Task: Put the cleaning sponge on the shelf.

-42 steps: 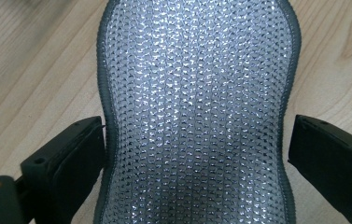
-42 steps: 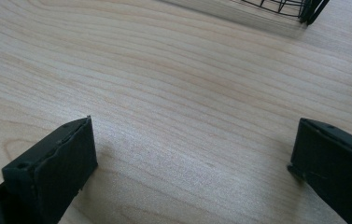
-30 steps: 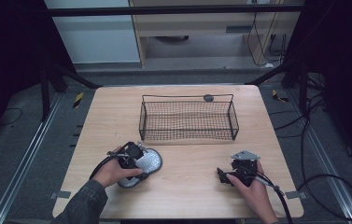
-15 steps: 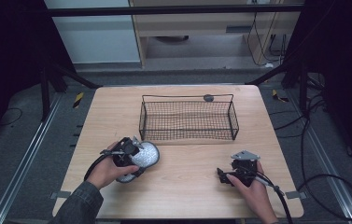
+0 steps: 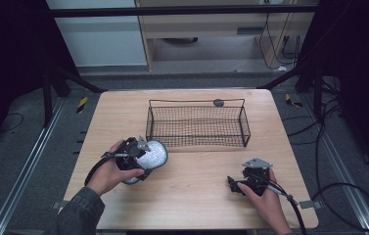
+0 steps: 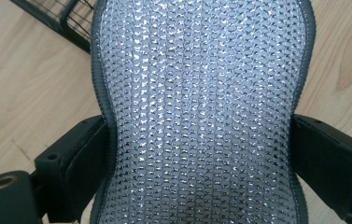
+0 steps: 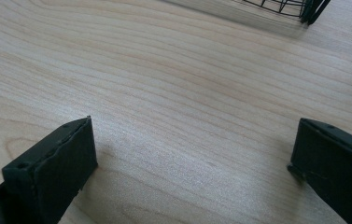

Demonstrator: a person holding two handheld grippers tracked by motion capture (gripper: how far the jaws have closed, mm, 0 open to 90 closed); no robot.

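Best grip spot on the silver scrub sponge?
At its narrow waist, as the left gripper has it: the silver sponge curves inward mid-length, so a jaw seats on each side edge. Come along its long axis, jaws straddling the pinch.

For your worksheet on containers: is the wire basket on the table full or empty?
Empty. In the high view the basket shows bare wood through its mesh; the silver sponge is outside it.

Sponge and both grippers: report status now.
Left gripper shut on silver sponge, beside wire basket. Right gripper open over bare table. Nothing in the way.
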